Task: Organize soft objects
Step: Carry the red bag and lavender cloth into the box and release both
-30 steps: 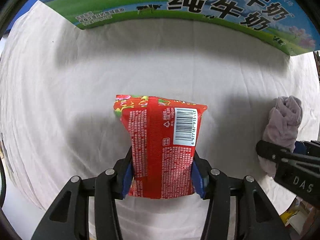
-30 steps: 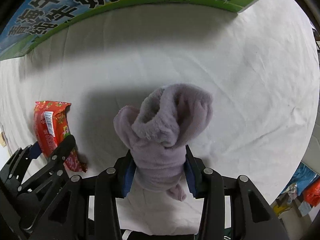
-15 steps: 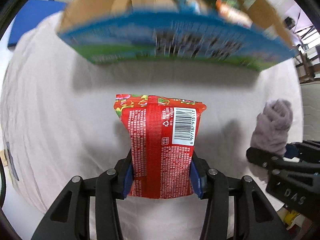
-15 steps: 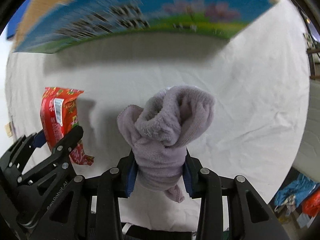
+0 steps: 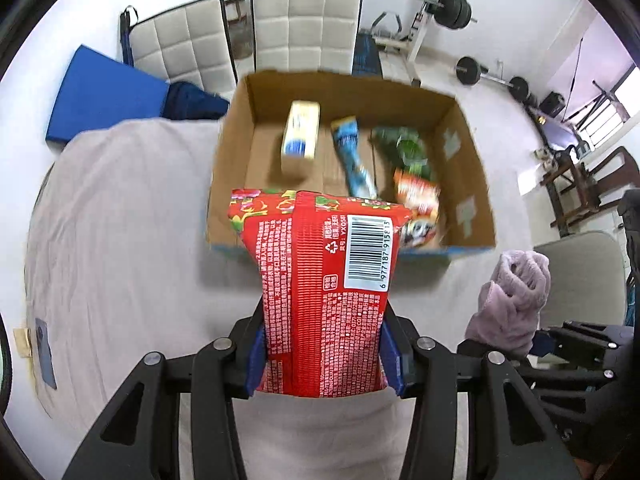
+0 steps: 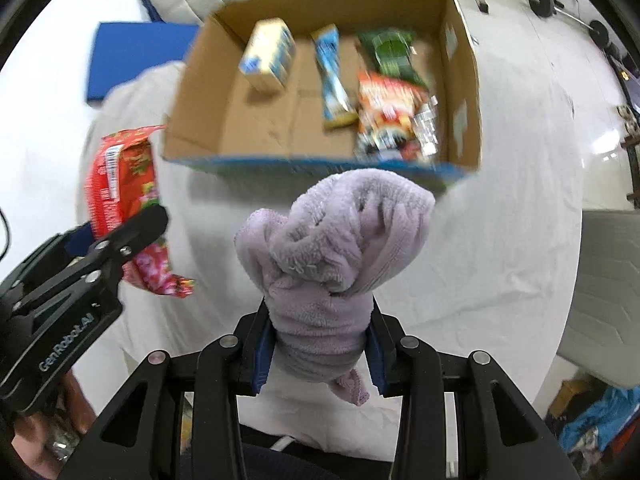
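Note:
My left gripper (image 5: 322,360) is shut on a red snack packet (image 5: 324,280) with a barcode, held up in the air just short of the near wall of an open cardboard box (image 5: 468,168). My right gripper (image 6: 318,350) is shut on a bundled lilac fleece cloth (image 6: 336,248), also raised before the box (image 6: 200,92). The cloth shows at the right in the left wrist view (image 5: 512,300). The packet (image 6: 120,184) and left gripper (image 6: 116,240) show at the left in the right wrist view.
The box sits on a table under a white cloth (image 5: 120,240) and holds a yellow carton (image 5: 300,136), a blue packet (image 5: 352,156), a green packet (image 5: 404,148) and an orange packet (image 5: 416,200). Padded chairs (image 5: 304,28) and gym weights (image 5: 448,4) stand behind.
Both grippers have risen high with their loads. The views went from facing the box's printed side wall to looking down into the open box.

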Available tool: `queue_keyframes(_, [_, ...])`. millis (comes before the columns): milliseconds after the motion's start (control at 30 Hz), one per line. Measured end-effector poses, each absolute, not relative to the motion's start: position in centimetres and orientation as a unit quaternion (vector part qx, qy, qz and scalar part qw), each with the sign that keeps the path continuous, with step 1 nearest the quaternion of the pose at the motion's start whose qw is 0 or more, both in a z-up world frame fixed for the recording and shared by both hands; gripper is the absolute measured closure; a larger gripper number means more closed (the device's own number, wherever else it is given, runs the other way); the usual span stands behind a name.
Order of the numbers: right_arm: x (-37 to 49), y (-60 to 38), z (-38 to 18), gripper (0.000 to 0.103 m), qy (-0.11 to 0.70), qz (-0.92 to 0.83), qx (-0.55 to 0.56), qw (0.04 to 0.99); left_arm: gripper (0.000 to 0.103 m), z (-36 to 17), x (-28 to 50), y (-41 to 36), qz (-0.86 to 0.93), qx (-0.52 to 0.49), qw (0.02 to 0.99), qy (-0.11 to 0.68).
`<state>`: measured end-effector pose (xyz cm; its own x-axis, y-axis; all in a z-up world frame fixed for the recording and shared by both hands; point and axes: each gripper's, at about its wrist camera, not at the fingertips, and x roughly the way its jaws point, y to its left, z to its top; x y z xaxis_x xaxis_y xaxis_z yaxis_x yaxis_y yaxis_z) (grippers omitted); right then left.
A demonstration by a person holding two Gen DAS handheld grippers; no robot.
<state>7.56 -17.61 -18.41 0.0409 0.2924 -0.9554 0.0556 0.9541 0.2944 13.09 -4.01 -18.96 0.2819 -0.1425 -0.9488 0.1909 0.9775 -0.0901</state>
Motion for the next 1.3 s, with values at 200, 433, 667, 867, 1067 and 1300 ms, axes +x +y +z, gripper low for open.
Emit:
queue_keyframes(200, [11.4, -17.3, -14.0, 0.062, 0.662, 0.102, 0.138, 0.73, 0.059, -18.1, 17.1, -3.6, -0.113, 0.014, 0.801, 0.587])
queue_keyframes(433, [18.0, -17.3, -17.6, 0.062, 0.663, 0.094, 0.161, 0.725, 0.059, -21.2, 23.9, -2.8, -0.116, -0.006, 0.772, 0.625])
queue_keyframes(667, [22.9, -16.8, -25.4, 0.062, 0.694, 0.07, 0.175, 0.695, 0.059, -26.0, 28.9, -1.3, -0.099, -0.026, 0.728, 0.678])
queue_keyframes(867, [24.4, -16.7, -29.4, 0.062, 0.705, 0.064, 0.181, 0.683, 0.059, -29.4, 30.0, -1.5, -0.101, -0.015, 0.702, 0.705])
queue_keyframes(1067, [25.6, -16.7, -32.4, 0.06, 0.713, 0.055, 0.181, 0.675, 0.058, -31.4, 30.6, -2.0, -0.097, 0.001, 0.688, 0.719])
queue_keyframes(1300, [25.9, -17.3, -33.3, 0.033, 0.717, 0.05, 0.178, 0.672, 0.057, -31.3, 30.3, -2.0, -0.088, 0.012, 0.689, 0.72])
